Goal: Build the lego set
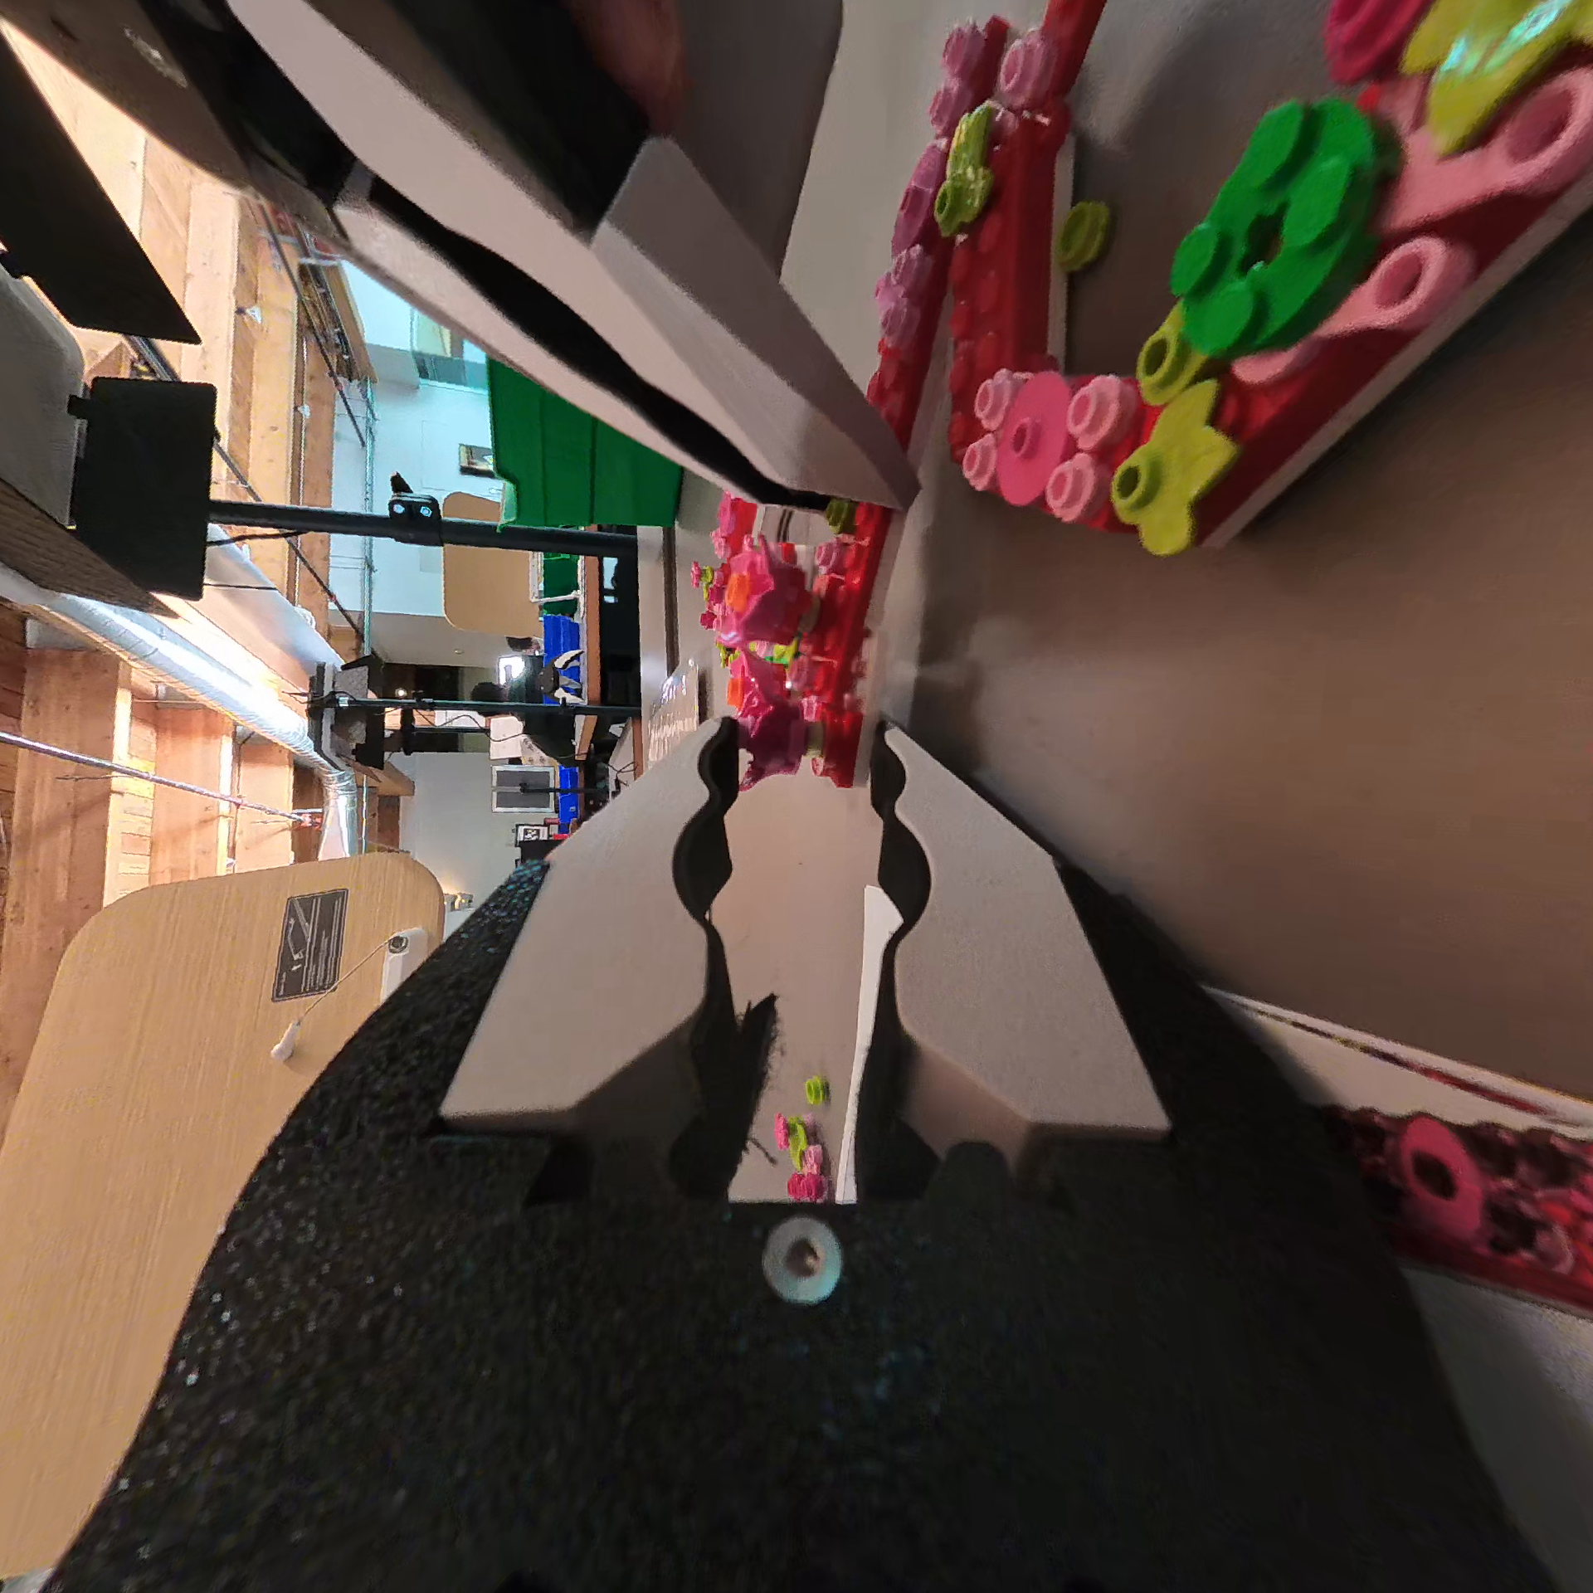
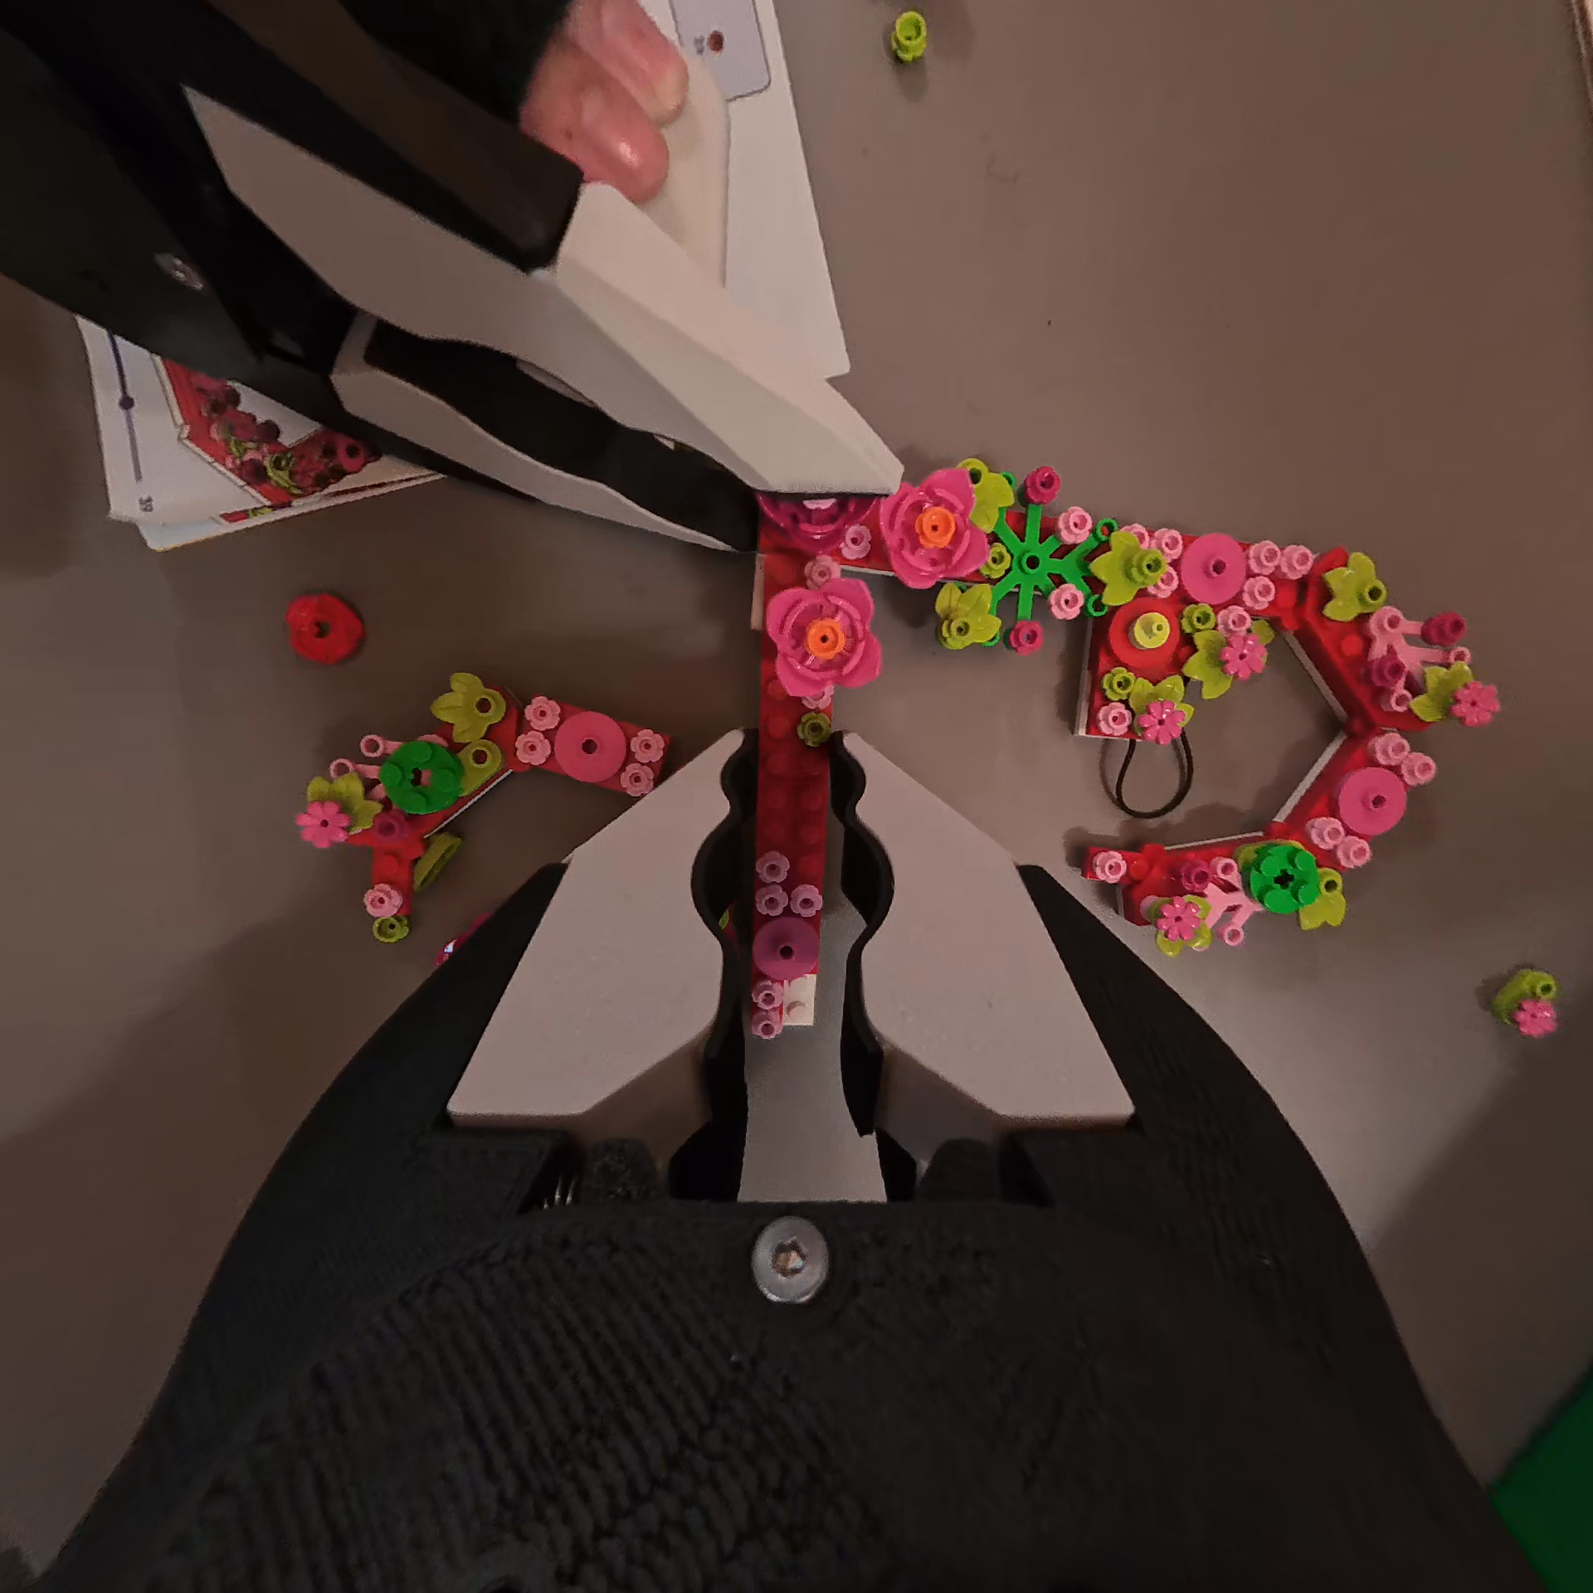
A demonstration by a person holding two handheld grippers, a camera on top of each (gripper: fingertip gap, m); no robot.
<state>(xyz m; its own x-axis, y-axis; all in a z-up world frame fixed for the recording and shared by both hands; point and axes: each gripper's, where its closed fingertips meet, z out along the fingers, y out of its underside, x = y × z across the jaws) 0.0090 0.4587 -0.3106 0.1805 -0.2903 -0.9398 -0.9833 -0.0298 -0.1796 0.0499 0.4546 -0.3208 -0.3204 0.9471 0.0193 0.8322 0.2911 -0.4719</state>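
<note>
Lego strip [image 2: 789, 827], red and flowered, sits clamped between the right gripper [image 2: 793, 750] fingers, steadied flat on the table [image 2: 1207, 302]. The left gripper [image 2: 819, 509], apparently pinched shut, presses 1 end, probably seating it onto the bigger section [image 2: 1327, 621].

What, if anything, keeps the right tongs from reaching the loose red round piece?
Probably yes, reachable: the red round piece sits alone on the table; only the red strip between the right tongs hinders.
</note>
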